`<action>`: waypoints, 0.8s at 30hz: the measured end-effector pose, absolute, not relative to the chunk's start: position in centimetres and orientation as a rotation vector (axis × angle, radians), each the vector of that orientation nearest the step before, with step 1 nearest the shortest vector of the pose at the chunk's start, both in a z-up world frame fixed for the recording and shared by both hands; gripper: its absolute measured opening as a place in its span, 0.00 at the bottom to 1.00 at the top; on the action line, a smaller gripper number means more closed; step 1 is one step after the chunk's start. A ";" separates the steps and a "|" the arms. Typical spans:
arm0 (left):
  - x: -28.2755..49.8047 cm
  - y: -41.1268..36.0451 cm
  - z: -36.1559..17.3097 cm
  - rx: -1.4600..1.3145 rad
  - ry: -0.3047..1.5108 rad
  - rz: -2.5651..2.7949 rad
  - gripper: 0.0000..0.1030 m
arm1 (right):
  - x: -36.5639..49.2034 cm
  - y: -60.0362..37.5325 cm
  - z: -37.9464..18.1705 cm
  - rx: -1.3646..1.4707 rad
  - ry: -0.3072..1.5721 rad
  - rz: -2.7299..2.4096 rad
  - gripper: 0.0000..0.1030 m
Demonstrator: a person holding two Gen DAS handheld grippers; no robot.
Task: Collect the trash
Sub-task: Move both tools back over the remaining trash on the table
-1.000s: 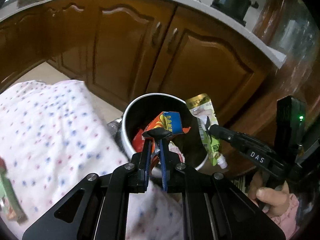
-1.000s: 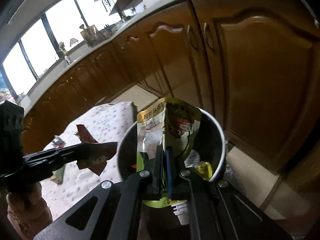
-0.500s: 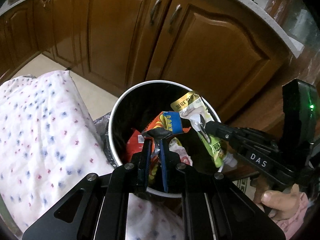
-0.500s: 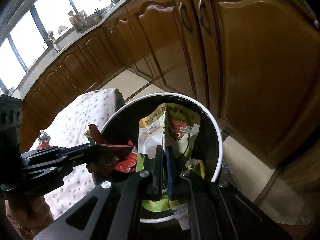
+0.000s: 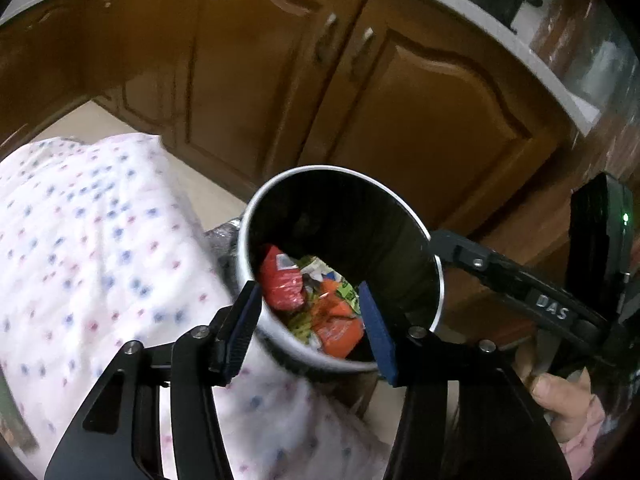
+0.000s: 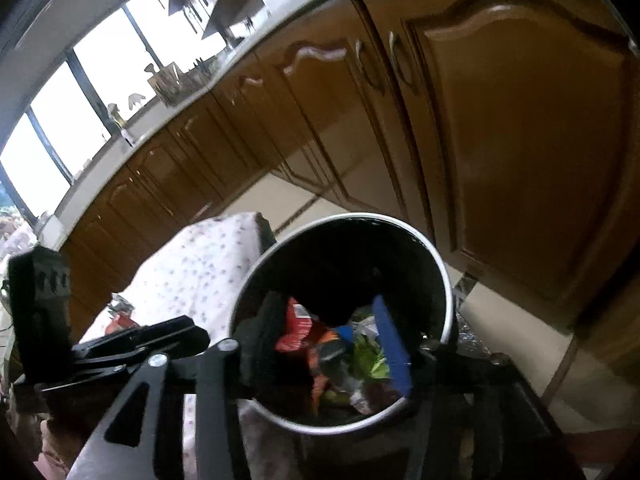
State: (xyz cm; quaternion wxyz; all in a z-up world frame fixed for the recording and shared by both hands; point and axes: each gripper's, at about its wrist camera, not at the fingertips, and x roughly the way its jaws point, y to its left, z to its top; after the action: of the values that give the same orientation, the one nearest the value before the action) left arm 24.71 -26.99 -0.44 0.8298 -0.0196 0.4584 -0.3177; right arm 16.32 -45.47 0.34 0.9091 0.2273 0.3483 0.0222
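I work beside the cloth-covered table (image 5: 92,248), with the bin (image 5: 434,276) standing against its edge, in front of the cabinets (image 5: 420,112).

Both grippers point down into the bin mouth. The left gripper (image 5: 310,316) sits over the near rim on the table side. The right gripper (image 6: 326,344) sits over the near rim from the other side.

Jaw state: both sets are opening, about half wide, with nothing between the pads. The wrappers (image 5: 320,304) lie loose at the bin bottom, below and ahead of both jaw pairs.

One scrap (image 6: 122,312) lies on the cloth, to the left of the bin in the right wrist view. My judgement: the left gripper is nearer to it; its long axis cannot be told.
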 end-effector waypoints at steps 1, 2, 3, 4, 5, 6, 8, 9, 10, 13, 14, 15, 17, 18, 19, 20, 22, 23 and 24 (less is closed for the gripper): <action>24.5 -26.3 -0.5 -0.054 0.967 -0.668 0.53 | 16.0 -45.2 0.6 0.472 0.705 0.053 0.53; 24.0 -25.3 -0.5 -0.072 0.958 -0.658 0.53 | 15.5 -44.8 0.8 0.474 0.689 0.060 0.58; 23.7 -24.5 -0.5 -0.084 0.950 -0.647 0.53 | 15.0 -44.3 1.0 0.473 0.675 0.065 0.61; 23.3 -23.6 -0.5 -0.094 0.942 -0.635 0.53 | 14.6 -43.9 1.2 0.470 0.663 0.070 0.65; 22.9 -22.5 -0.6 -0.108 0.933 -0.616 0.53 | 14.1 -43.2 1.4 0.465 0.647 0.074 0.69; 22.6 -21.5 -0.6 -0.121 0.926 -0.604 0.53 | 13.7 -42.5 1.6 0.460 0.637 0.081 0.70; 21.6 -19.2 -0.7 -0.149 0.908 -0.570 0.53 | 13.1 -41.1 1.8 0.449 0.619 0.097 0.75; 21.3 -18.3 -0.8 -0.157 0.902 -0.553 0.55 | 12.8 -40.3 1.9 0.443 0.608 0.107 0.76; 20.9 -17.1 -0.9 -0.169 0.897 -0.535 0.57 | 12.5 -39.7 1.9 0.440 0.603 0.114 0.80; 19.6 -13.9 -1.1 -0.203 0.880 -0.481 0.60 | 11.8 -37.2 1.8 0.424 0.601 0.151 0.86; 19.2 -12.7 -1.2 -0.218 0.875 -0.465 0.60 | 11.7 -36.3 1.7 0.419 0.603 0.163 0.88; 18.8 -11.9 -1.3 -0.228 0.872 -0.456 0.60 | 11.6 -35.3 1.5 0.411 0.609 0.180 0.88; 18.0 -9.8 -1.5 -0.236 0.864 -0.423 0.62 | 11.3 -33.9 1.1 0.401 0.619 0.205 0.88; 17.6 -9.1 -1.5 -0.239 0.860 -0.409 0.63 | 11.2 -32.9 0.9 0.395 0.625 0.219 0.88; 17.1 -8.3 -1.6 -0.245 0.856 -0.394 0.64 | 11.2 -32.4 0.8 0.394 0.630 0.229 0.88; 16.7 -7.4 -1.6 -0.252 0.850 -0.380 0.64 | 11.2 -31.5 0.6 0.390 0.637 0.240 0.88; 15.8 -5.6 -1.5 -0.263 0.839 -0.351 0.69 | 11.2 -30.1 0.3 0.380 0.648 0.264 0.88; 15.3 -4.6 -1.5 -0.265 0.832 -0.331 0.70 | 11.1 -29.3 0.2 0.376 0.653 0.278 0.88; 14.9 -3.9 -1.5 -0.267 0.828 -0.316 0.71 | 11.2 -28.4 0.1 0.369 0.661 0.294 0.88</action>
State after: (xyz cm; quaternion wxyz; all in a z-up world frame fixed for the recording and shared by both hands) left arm 14.92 -3.91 -1.50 0.8949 -0.1289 0.3992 -0.1526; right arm 11.16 -28.45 0.07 0.9187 0.1796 0.3213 0.1429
